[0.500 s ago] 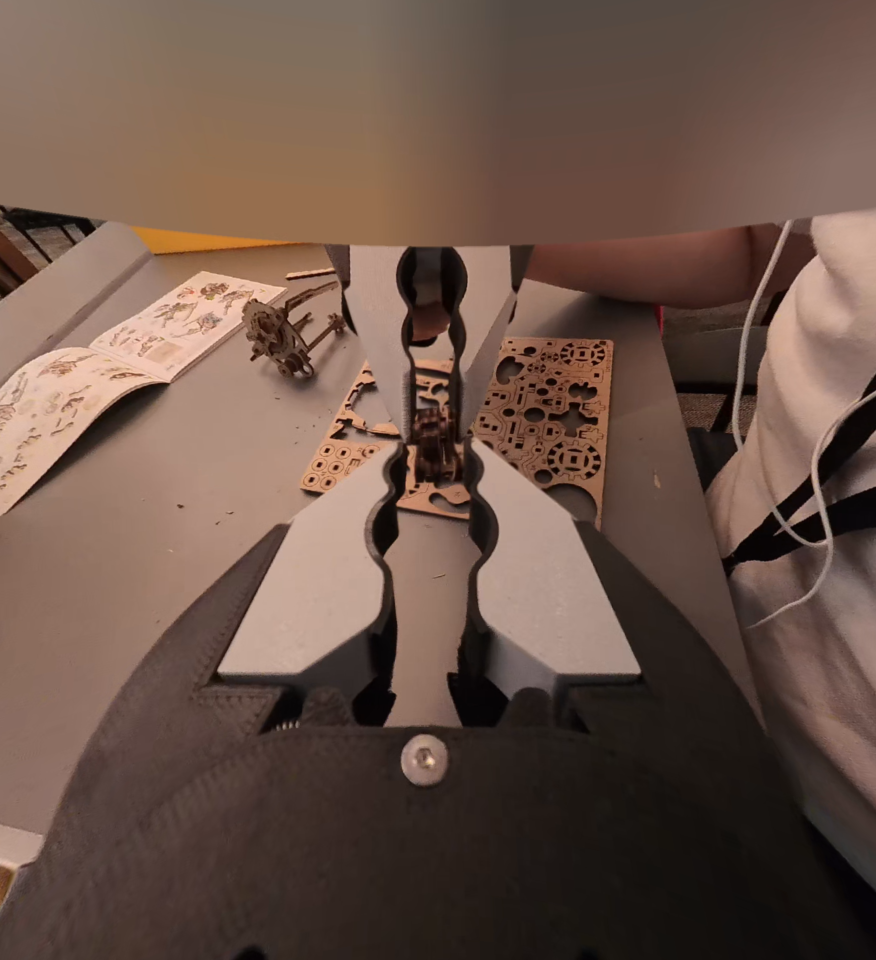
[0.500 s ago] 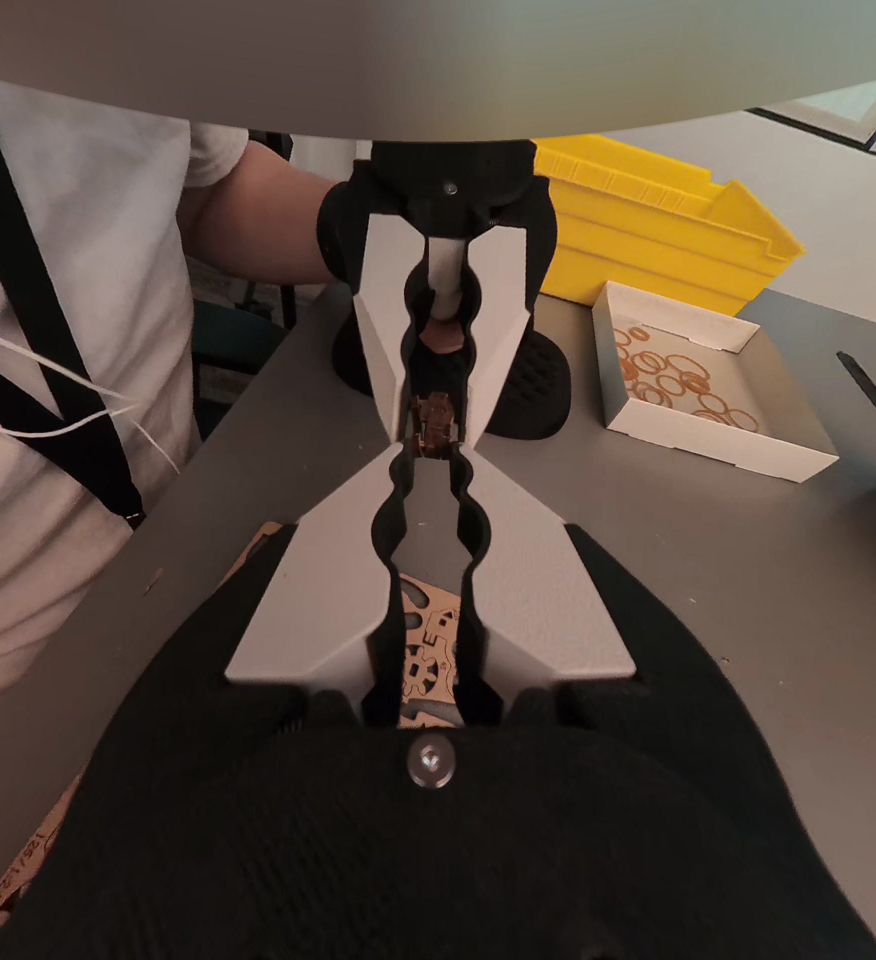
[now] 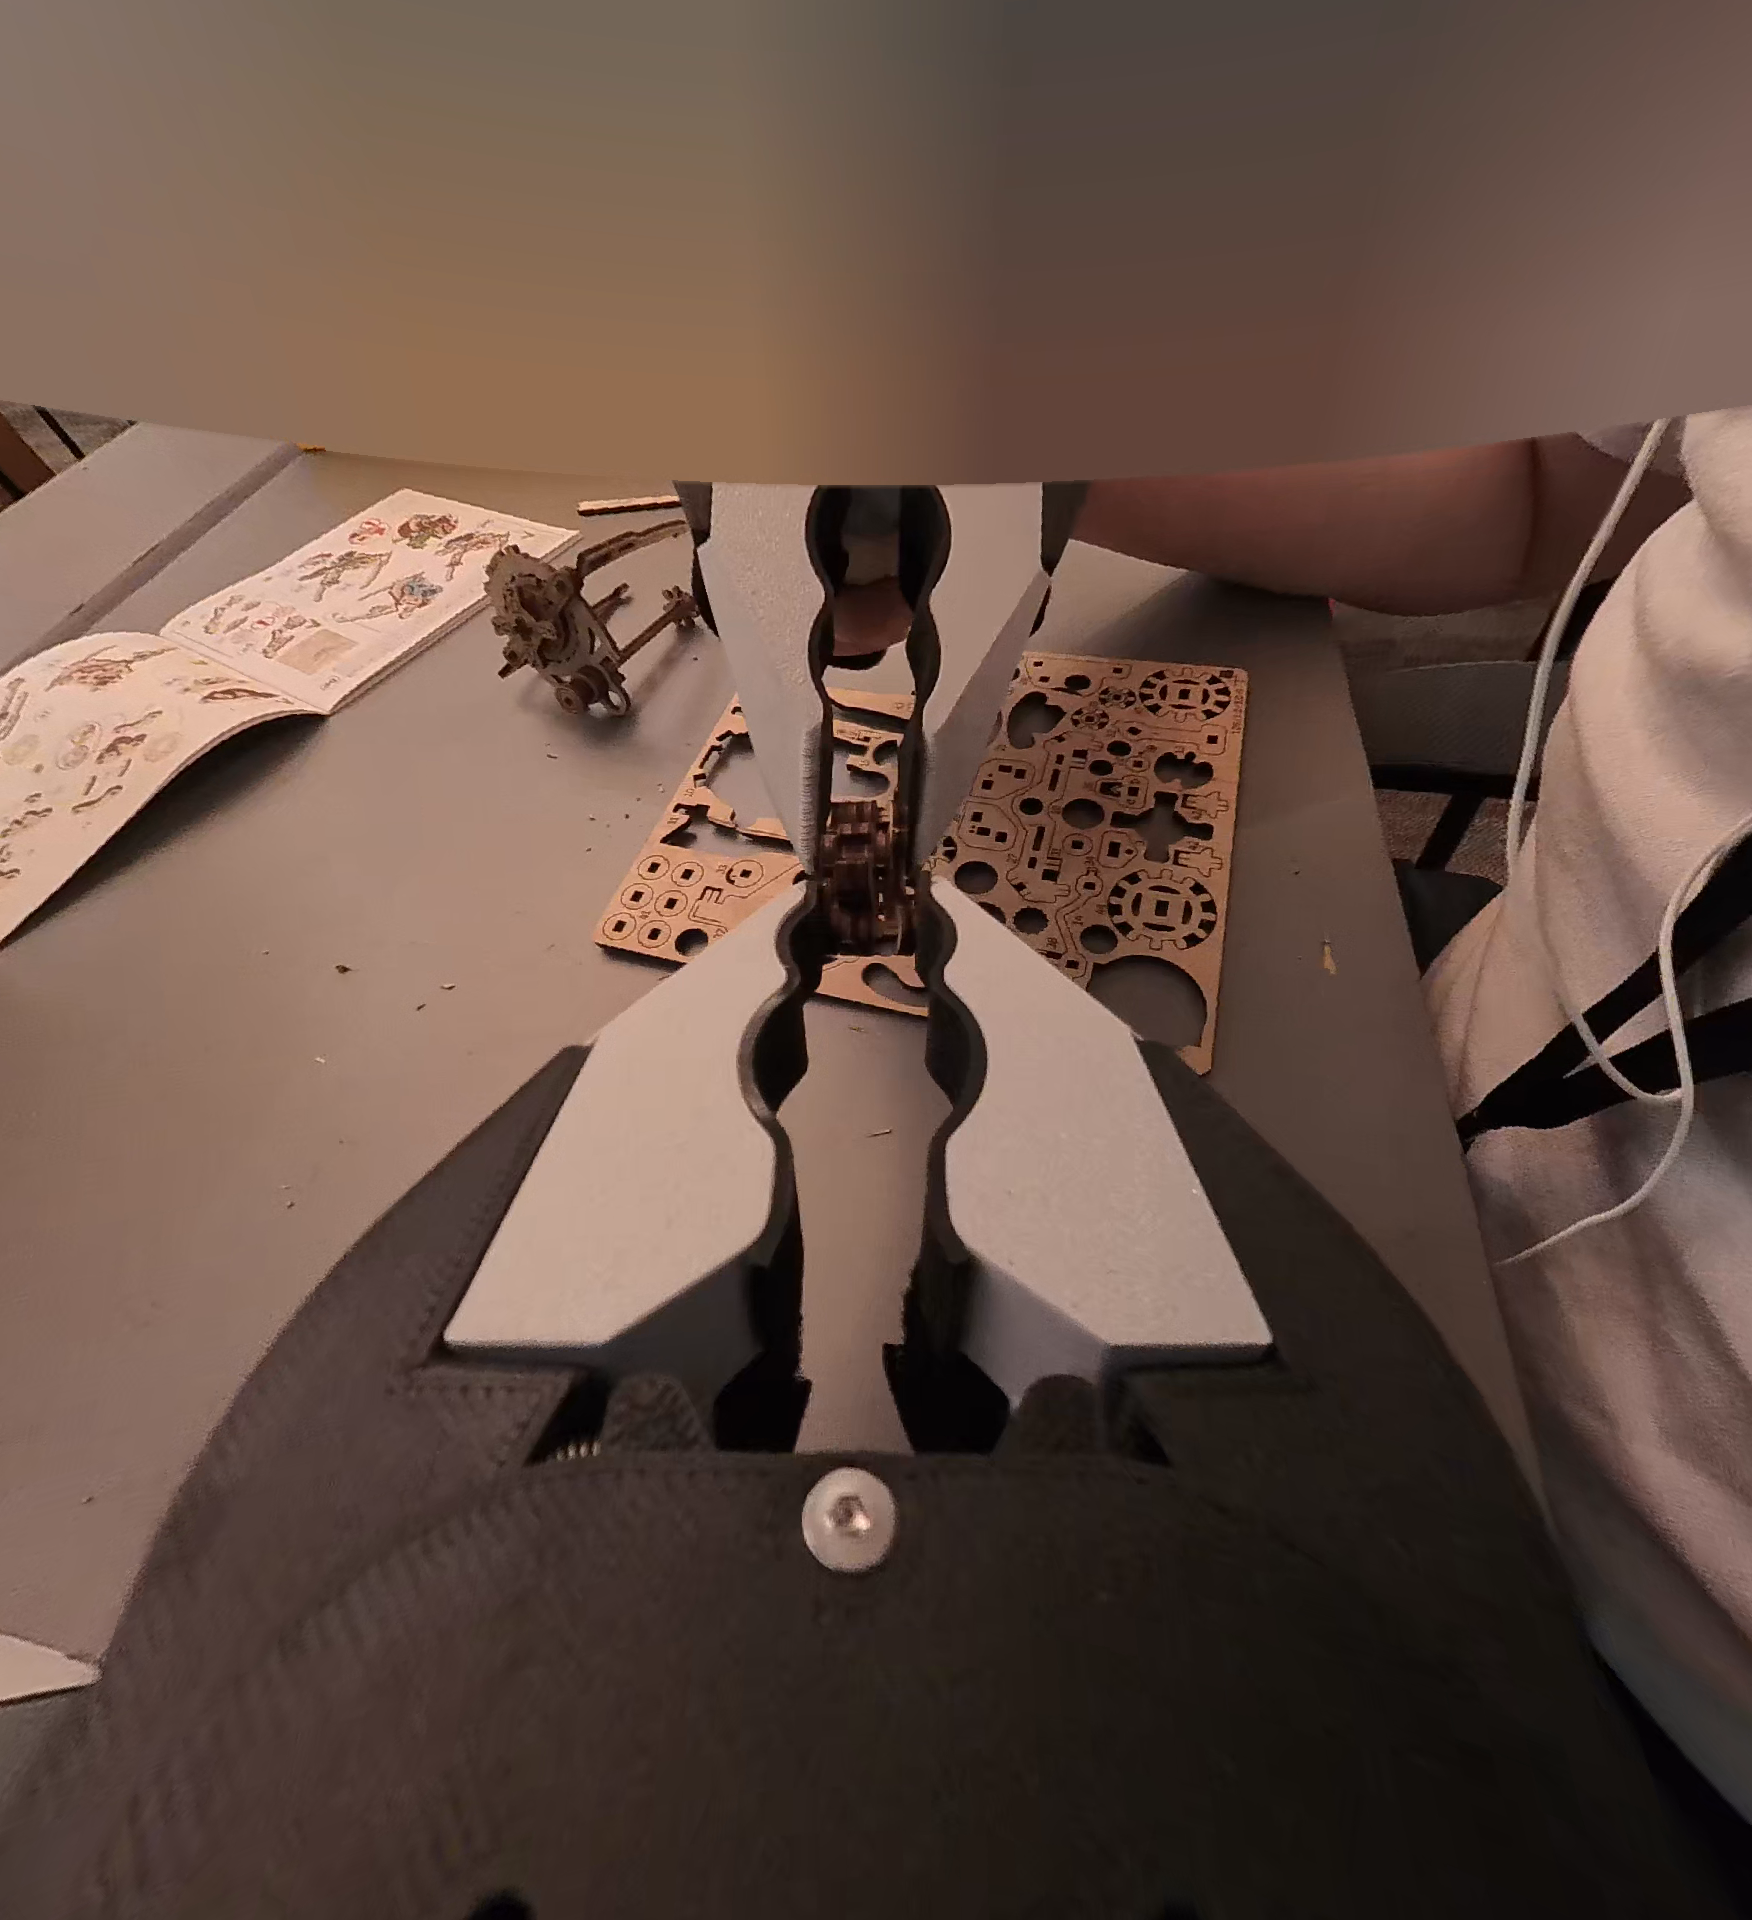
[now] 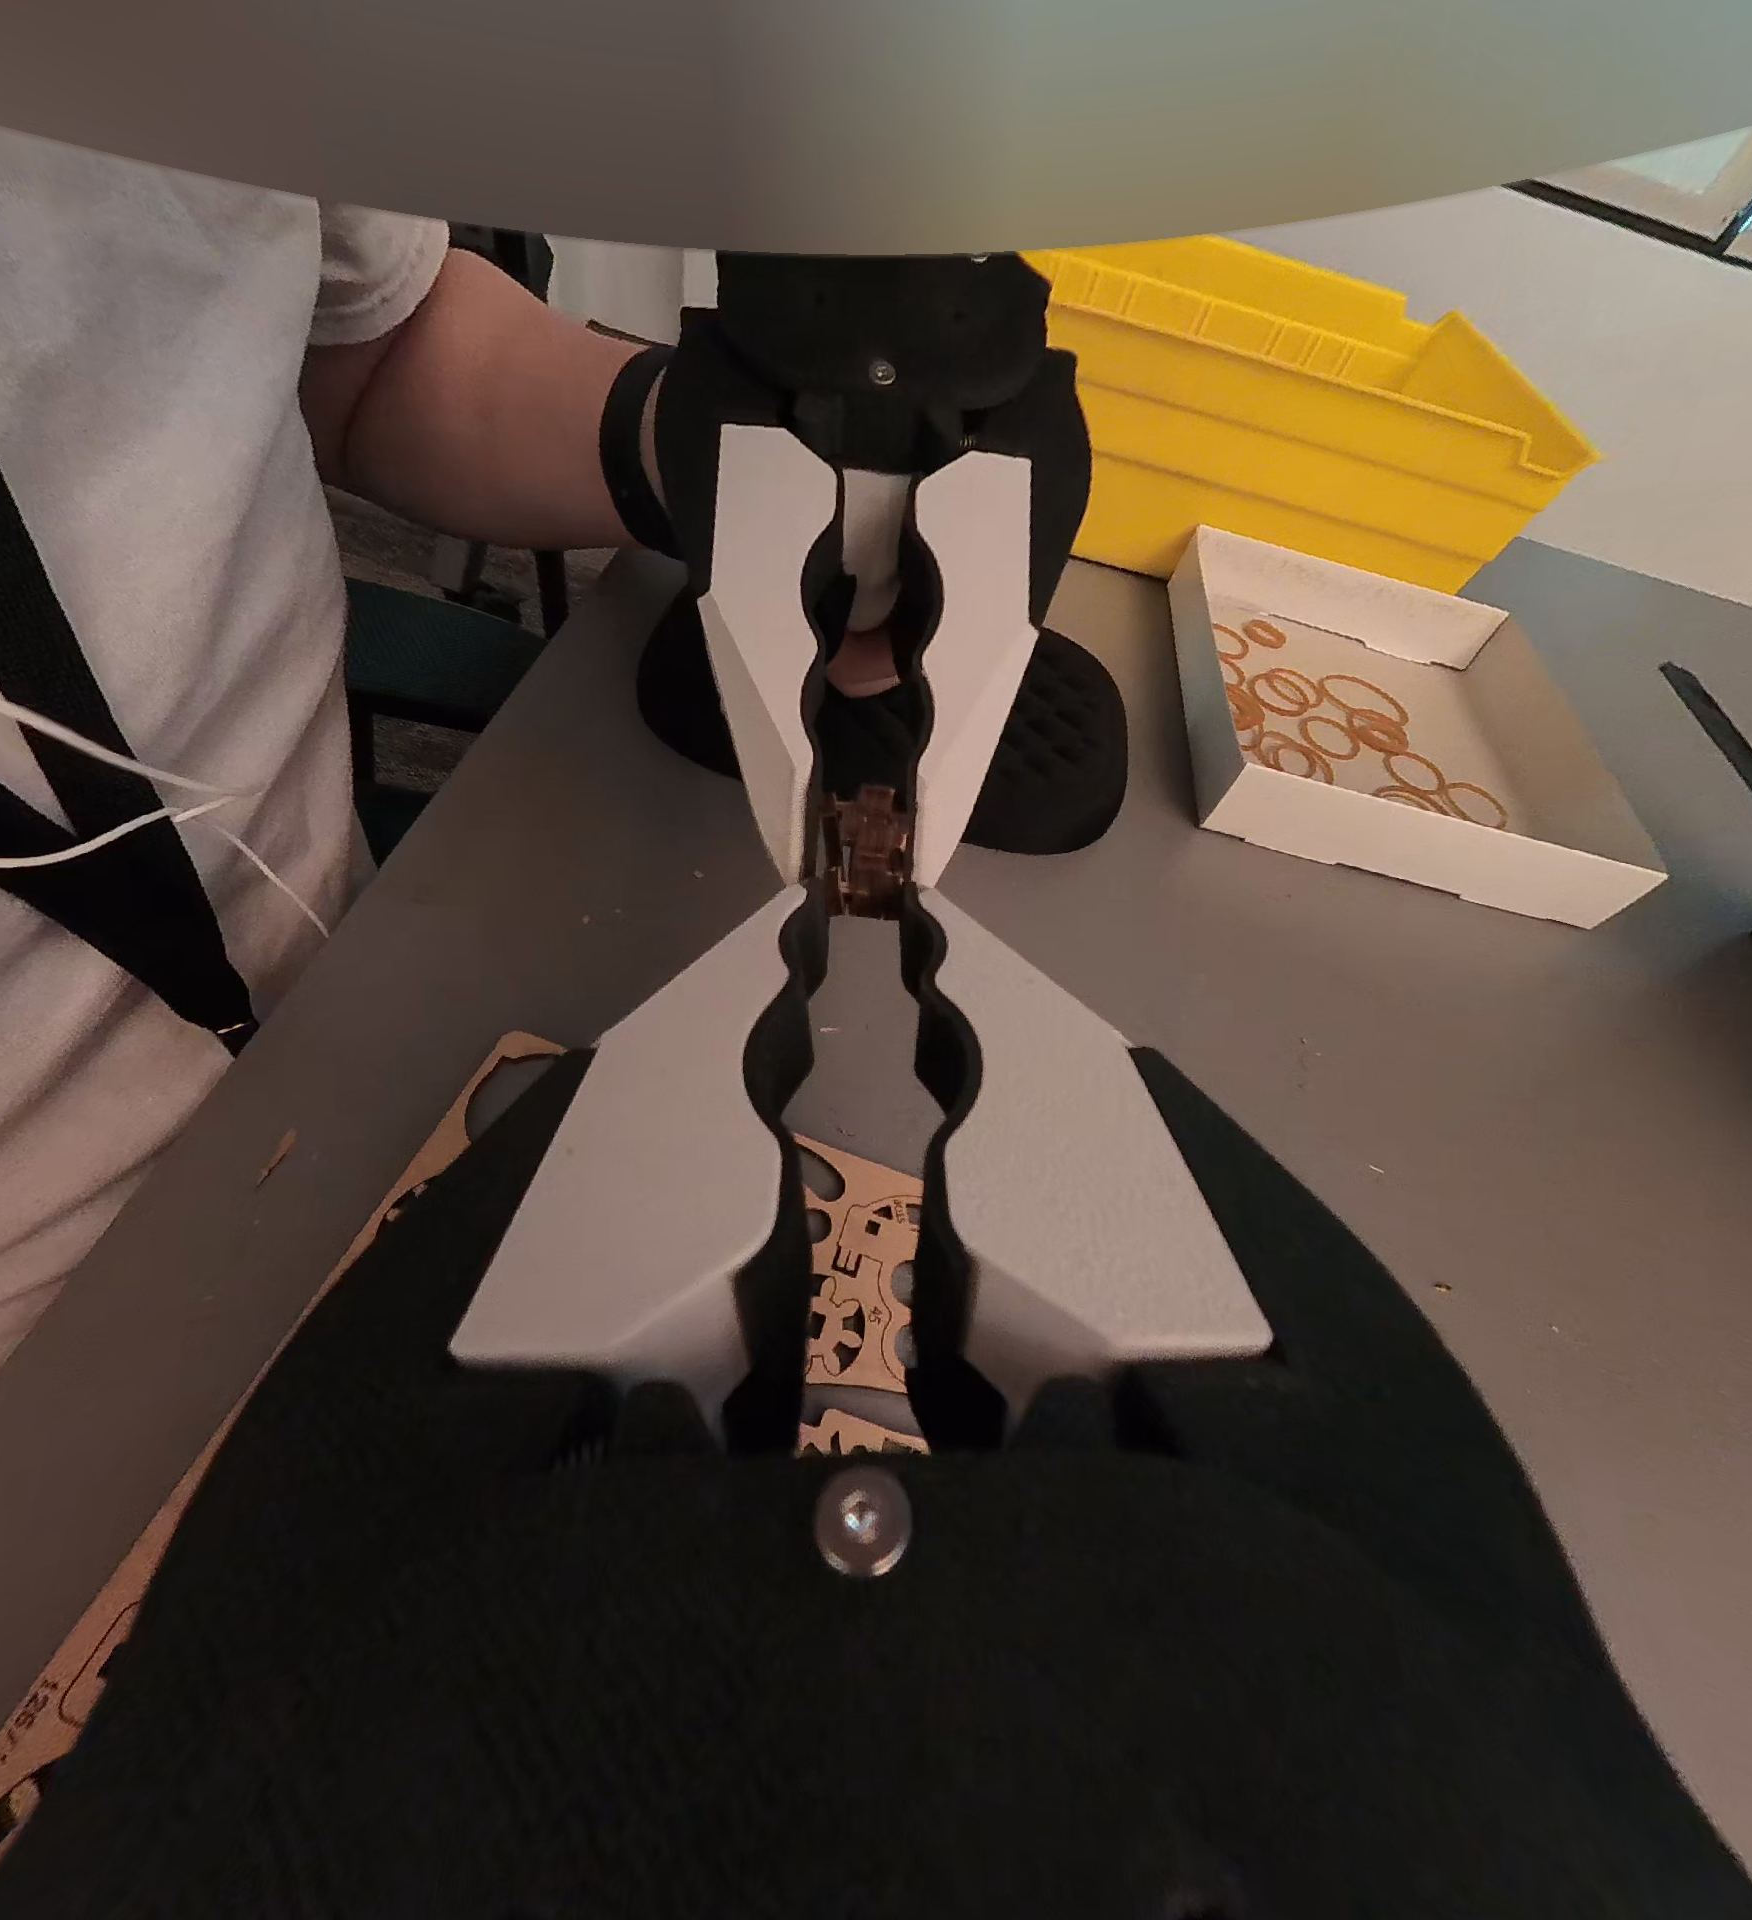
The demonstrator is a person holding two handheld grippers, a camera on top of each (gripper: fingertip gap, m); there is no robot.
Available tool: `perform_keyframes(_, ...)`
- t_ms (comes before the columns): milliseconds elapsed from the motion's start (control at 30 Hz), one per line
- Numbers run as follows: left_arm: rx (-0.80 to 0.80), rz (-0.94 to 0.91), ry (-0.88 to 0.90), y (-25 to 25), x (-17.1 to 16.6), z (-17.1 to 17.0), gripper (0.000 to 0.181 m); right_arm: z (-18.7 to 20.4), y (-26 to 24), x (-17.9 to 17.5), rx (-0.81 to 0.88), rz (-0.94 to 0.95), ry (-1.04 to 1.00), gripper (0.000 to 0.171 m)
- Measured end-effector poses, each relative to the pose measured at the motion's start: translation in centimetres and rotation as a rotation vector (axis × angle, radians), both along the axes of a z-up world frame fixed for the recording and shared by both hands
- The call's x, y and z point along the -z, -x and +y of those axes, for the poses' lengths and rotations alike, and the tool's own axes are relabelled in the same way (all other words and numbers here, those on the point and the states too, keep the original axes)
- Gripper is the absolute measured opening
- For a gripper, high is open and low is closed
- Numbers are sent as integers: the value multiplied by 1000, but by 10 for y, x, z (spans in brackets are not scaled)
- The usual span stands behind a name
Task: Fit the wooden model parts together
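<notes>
A small dark wooden sub-assembly point(image 3: 859, 883) hangs above the grey table, pinched from both sides. My left gripper point(image 3: 864, 902) comes from below in the left wrist view and is shut on its near end. My right gripper point(image 3: 864, 836) faces it tip to tip and is shut on the far end. In the right wrist view the sub-assembly point(image 4: 867, 836) sits between my right gripper point(image 4: 861, 896) and the left gripper point(image 4: 859, 847) opposite. The grippers' fingertips nearly touch. Most of the piece is hidden by the fingers.
A laser-cut wooden parts sheet point(image 3: 1090, 831) lies under the grippers. A partly built wooden model point(image 3: 560, 634) and an open instruction booklet point(image 3: 176, 707) lie to the left. A yellow bin point(image 4: 1298, 416) and a white box of rubber bands point(image 4: 1371, 748) stand behind. The person's torso point(image 3: 1630, 1039) borders the table. The tips of both grippers are at nearly the same place.
</notes>
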State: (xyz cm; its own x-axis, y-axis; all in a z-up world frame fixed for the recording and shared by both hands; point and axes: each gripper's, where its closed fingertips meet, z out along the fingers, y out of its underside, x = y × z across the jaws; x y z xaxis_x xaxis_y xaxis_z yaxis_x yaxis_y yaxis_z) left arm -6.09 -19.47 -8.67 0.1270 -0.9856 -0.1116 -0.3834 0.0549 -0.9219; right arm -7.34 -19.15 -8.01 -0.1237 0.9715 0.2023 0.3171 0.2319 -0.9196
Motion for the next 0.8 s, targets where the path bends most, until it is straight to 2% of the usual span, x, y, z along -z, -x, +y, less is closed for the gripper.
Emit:
perform_keyframes(233,-11,32,-41,1,7,0,15,-1,0,6,-10,-23,-9,13)
perform_keyframes(367,-31,18,51,2,8,2,16,2,1,8,6,-28,-6,13)
perform_keyframes(433,-48,31,47,2,9,5,27,2,1,8,5,-29,0,13)
perform_keyframes(533,-12,83,44,2,17,1,34,1,2,3,8,-12,9,13)
perform_keyframes(633,-13,127,44,1,22,2,26,0,2,-3,10,8,9,13)
perform_keyframes(700,-31,144,64,0,24,5,14,-2,5,-6,17,12,9,12)
perform_keyframes(767,-43,178,71,-1,28,7,16,-4,8,-7,24,-3,-10,12)
perform_keyframes(800,-50,198,65,-2,29,8,23,-3,9,-7,37,-12,-26,12)
